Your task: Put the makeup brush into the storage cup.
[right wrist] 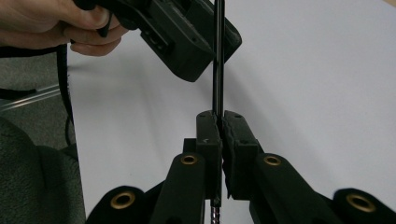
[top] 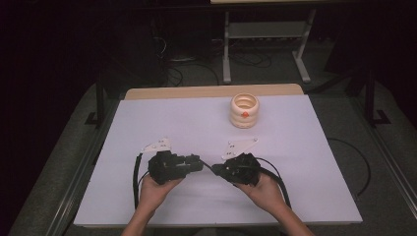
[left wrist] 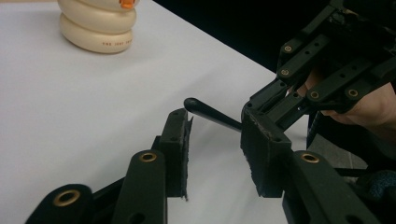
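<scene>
While the right gripper (right wrist: 219,128) clamps the black rod (right wrist: 218,56) | left gripper (left wrist: 215,144) half-open, empty | centre rod tip between pads before closing.

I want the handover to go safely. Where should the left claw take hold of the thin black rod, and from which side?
Grip the black rod on its bare shaft just behind the rounded tip, coming end-on from the tip side. The right claw already clamps the other part, and the free end points toward the open left claw, so that stretch is probably the reachable one.
</scene>
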Available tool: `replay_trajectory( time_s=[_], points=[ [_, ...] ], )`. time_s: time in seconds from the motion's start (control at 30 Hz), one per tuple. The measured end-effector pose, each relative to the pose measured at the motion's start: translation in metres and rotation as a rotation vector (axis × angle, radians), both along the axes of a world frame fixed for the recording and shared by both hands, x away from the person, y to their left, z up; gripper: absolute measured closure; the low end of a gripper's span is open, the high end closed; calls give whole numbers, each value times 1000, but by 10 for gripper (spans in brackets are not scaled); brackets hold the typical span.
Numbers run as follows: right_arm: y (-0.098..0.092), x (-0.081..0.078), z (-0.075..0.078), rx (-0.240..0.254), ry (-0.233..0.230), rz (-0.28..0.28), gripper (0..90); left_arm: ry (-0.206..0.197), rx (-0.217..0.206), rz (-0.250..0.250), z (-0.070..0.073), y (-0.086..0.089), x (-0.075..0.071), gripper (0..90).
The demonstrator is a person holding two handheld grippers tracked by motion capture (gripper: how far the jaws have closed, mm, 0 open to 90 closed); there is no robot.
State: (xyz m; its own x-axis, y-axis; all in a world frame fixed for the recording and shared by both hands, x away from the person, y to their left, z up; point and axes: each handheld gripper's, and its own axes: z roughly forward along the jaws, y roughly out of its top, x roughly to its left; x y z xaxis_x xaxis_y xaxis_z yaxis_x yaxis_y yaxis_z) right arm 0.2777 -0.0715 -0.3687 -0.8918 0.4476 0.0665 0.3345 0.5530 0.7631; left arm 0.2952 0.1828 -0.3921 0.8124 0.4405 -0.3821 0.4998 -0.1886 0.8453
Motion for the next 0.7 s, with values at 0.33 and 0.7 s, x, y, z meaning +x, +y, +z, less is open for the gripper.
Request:
replay_trajectory(
  time_s=[0.33, 0.7],
  points=[
    [1, -1, 0, -5, -16, 1, 851, 13, -7, -8, 0, 0, 1, 656],
    [-1, 0, 1, -15, -18, 6, 851, 17, 3, -8, 0, 1, 2, 649]
  ],
)
